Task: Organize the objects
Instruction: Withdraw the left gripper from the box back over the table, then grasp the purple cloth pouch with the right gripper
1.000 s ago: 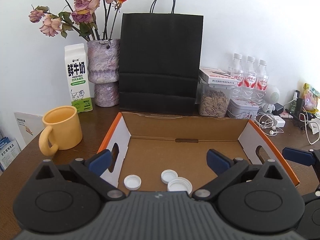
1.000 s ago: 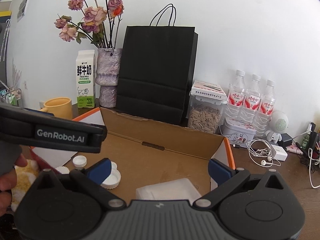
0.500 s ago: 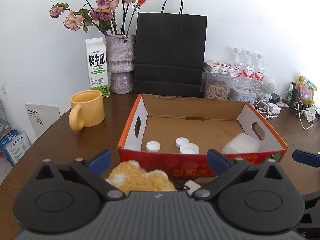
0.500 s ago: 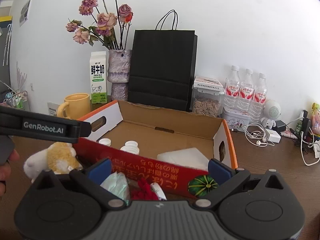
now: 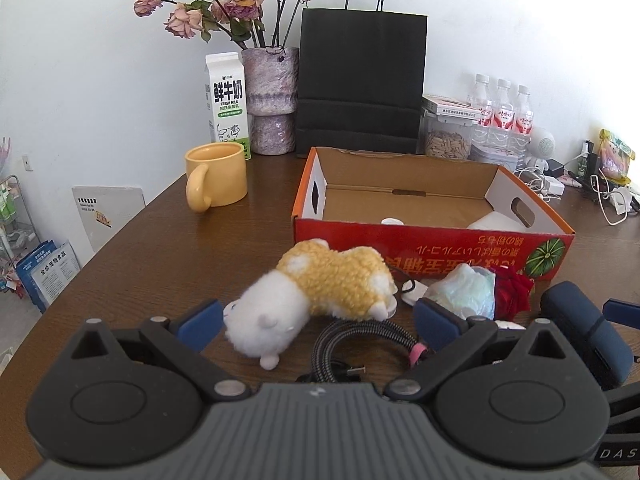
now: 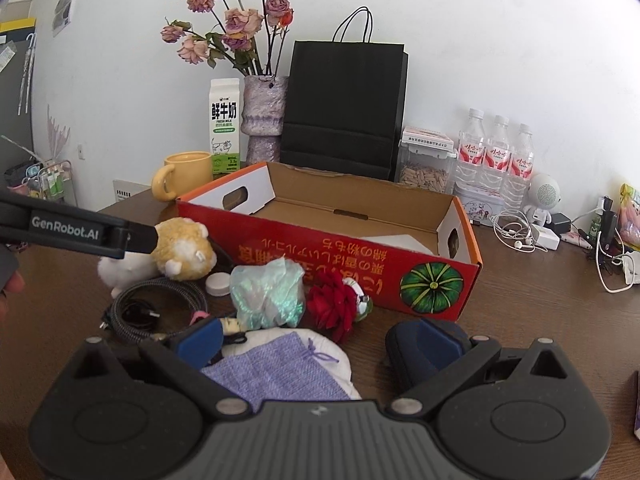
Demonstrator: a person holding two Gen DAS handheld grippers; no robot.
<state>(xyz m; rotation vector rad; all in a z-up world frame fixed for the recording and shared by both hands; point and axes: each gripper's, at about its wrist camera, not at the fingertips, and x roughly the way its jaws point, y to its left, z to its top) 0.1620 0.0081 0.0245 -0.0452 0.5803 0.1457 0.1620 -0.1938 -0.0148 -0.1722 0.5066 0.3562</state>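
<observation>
Both claws are wide open and hold nothing, so the left claw should drop gently around the fluffy toy lying on the worktop just beside the red box.

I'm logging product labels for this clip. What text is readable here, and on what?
"鲜牛奶 FRESH MILK": milk carton.
"GenRobot.AI": left gripper body, seen from the right wrist.
"DAS": black part at the left-wrist view's lower right edge, cut off.
Upside-down yellow print on the red cardboard box: not reliably readable.
Water bottles, booklets: too small.
</observation>
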